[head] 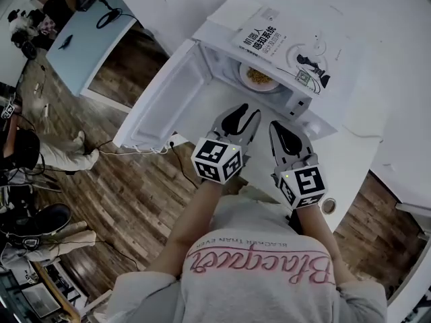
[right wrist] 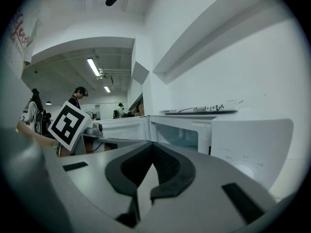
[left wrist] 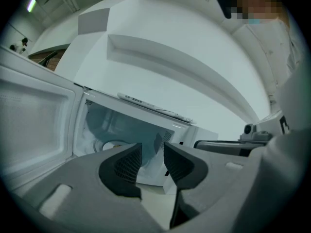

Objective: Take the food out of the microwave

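On the left, the microwave's door (head: 165, 99) hangs swung wide out over the floor. Just right of it the left claw (head: 241, 116) points at the mouth of the cavity, jaws partway apart with nothing between them. Beyond it, inside the microwave (head: 222, 15) that stands on the desk (head: 357, 160), the plate of food (head: 258, 78) sits on the cavity floor, apart from both claws. Right again, the right claw (head: 283, 132) hovers near the front panel, jaws closed tip to tip and empty.

The likeliest slip is a one-sided pinch on the rim: the plate could tilt and spill. The right claw cannot share the load until it opens, and it looks lined up with the panel rather than the opening (pushed straight in, it might hit the frame). A claw lifted high could also nudge the book (head: 286, 42) lying on top.

Only the head view shows the food and the book's cover. The left claw's view gives just a sliver of plate behind its own jaw, but shows the gap plainly. The right claw's view shows no plate, only the cavity edge-on and people (right wrist: 77, 98) far off.
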Action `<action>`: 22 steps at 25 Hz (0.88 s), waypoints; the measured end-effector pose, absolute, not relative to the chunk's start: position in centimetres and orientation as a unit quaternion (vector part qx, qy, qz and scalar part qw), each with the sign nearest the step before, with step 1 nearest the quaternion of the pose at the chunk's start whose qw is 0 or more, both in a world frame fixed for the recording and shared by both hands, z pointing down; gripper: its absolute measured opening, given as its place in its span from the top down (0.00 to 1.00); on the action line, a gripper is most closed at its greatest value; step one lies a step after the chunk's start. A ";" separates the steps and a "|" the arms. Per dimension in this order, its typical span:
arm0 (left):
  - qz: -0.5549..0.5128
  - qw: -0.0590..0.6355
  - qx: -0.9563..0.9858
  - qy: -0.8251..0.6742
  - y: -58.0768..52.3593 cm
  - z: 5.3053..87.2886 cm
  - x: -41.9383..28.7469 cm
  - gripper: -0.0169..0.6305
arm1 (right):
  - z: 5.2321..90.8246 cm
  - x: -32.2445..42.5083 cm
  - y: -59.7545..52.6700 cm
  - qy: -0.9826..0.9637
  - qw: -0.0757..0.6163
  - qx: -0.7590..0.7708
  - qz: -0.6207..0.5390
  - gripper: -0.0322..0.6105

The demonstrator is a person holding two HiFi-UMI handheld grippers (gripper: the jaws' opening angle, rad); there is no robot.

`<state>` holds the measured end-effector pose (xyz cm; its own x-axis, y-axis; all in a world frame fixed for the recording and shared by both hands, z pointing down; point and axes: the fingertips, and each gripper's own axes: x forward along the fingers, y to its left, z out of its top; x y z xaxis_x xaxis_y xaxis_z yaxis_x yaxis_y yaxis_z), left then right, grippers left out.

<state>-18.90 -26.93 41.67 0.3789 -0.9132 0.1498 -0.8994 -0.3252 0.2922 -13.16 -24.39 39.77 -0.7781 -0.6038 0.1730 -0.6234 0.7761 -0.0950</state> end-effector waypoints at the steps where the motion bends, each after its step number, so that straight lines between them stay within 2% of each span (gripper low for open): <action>1: -0.026 0.177 0.809 -0.560 -27.5 42.0 -19.1 0.75 | 39.9 -13.2 -24.6 -0.939 0.068 0.327 0.075 0.93; 8: -0.058 0.265 0.764 -0.586 -30.3 45.1 -21.8 0.74 | 41.2 -13.6 -25.6 -0.933 0.079 0.340 0.085 0.94; 11: -0.071 0.319 0.741 -0.587 -31.1 47.0 -22.7 0.65 | 41.5 -14.0 -25.9 -0.929 0.084 0.348 0.090 0.94; 22: -0.108 0.459 0.687 -0.553 -35.3 52.6 -24.3 0.62 | 42.2 -15.7 -28.2 -0.913 0.109 0.385 0.081 0.94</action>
